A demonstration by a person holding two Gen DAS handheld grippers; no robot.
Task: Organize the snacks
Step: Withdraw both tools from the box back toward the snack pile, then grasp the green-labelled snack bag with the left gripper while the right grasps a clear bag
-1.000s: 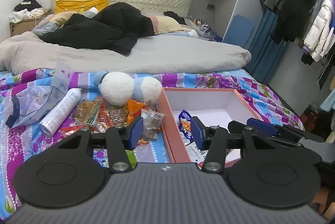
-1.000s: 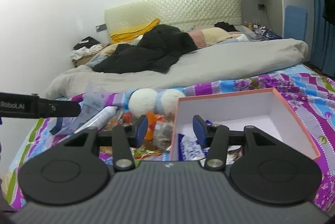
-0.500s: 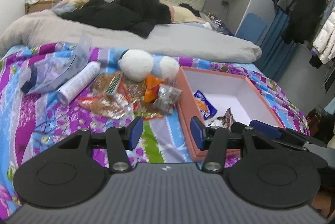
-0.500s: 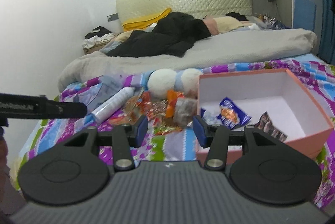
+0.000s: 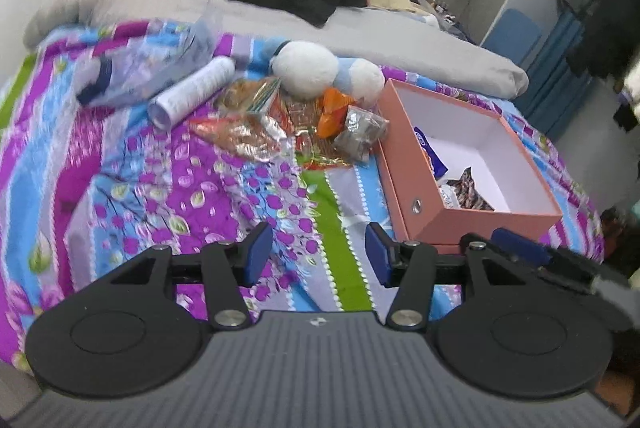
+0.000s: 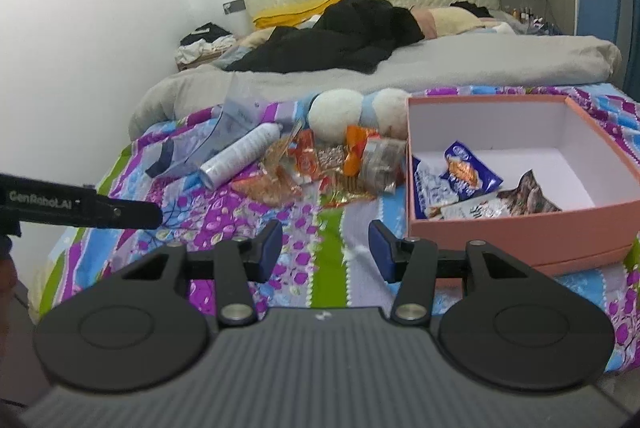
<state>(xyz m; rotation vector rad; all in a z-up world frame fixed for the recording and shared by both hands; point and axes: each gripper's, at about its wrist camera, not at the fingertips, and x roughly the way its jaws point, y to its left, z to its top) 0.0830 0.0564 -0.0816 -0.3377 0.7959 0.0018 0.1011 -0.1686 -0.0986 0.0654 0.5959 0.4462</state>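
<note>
- Both of your grippers have drawn back toward the near edge of the bed and tipped downward since a second ago; the pink box and the snack pile, which sat right at the fingertips then, now lie farther ahead, with bare patterned bedspread (image 5: 168,180) between the fingers.
- Your left gripper (image 5: 318,254) has its fingers apart with nothing between them, only the purple and green cloth showing through the gap.
- Your right gripper (image 6: 325,248) is likewise spread and empty; its right finger sits just in front of the near left corner of the box.
- The pink box (image 6: 520,228) lies open on the right side of the bedspread. Inside it, against the left wall, you can see a blue snack packet (image 6: 466,170), a dark packet (image 6: 528,196) to its right, and a pale wrapper at the near wall.
- The loose snack pile (image 5: 304,124) sits just left of the box: orange, red and clear wrappers, plus a greyish bag (image 5: 360,132) nearest the box wall.
- A white stuffed toy (image 5: 320,70) rests just beyond the pile, touching its far edge.
- A white can (image 5: 192,94) lies on its side left of the pile, with a clear plastic bag (image 5: 148,72) beside it, farther left.
- From the right wrist view, the left gripper's black arm reaches in at the left edge.
</note>
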